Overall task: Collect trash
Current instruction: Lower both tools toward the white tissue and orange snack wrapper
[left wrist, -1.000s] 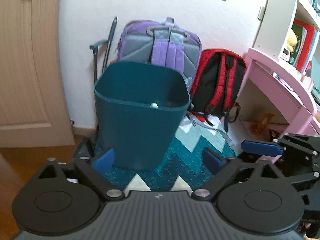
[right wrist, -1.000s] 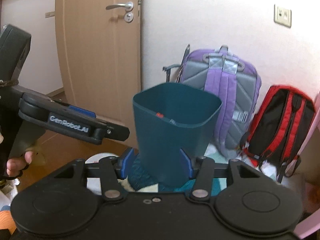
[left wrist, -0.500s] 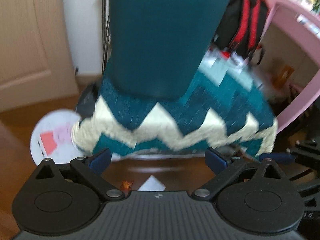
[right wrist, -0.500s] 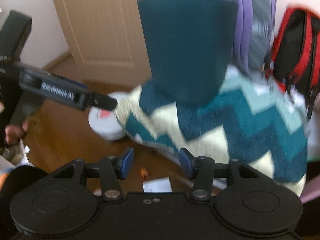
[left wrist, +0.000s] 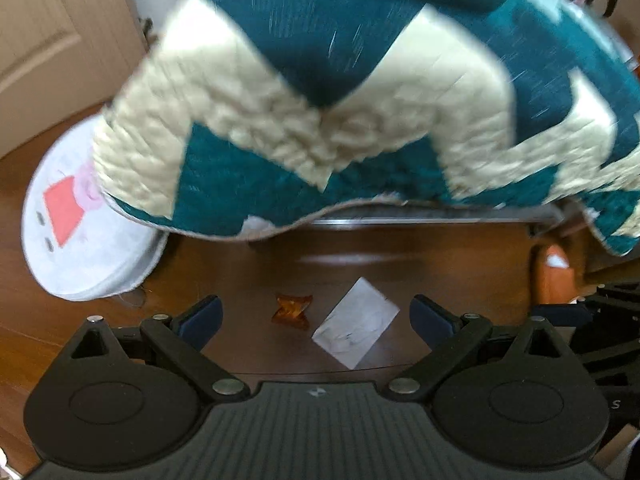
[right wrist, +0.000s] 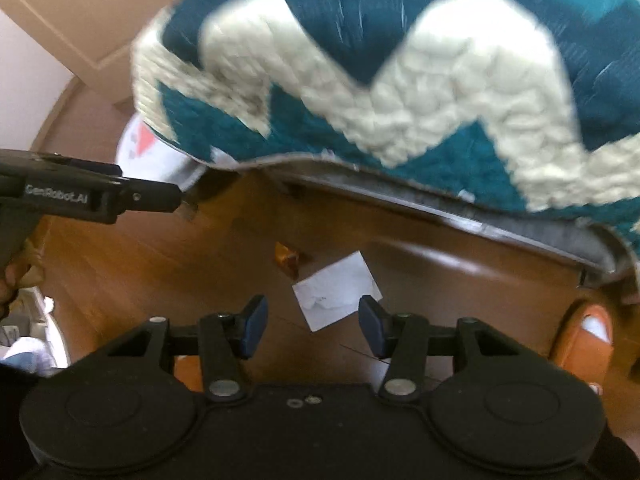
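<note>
1 legible label: "GenRobot.AI" on left gripper

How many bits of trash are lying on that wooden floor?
2: an orange wrapper and, touching its right side, a white paper, both near the quilt's edge. More may be hidden beneath it.

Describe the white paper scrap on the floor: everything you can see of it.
The white rectangular paper scrap lies flat on the brown wooden floor, turned cornerwise like a diamond. It looks like thin paper, slightly creased, with faint dark scribbles near its lower edge. A small orange crinkled wrapper sits just beside its left corner; contact is unclear. Neither gripper touches it.
</note>
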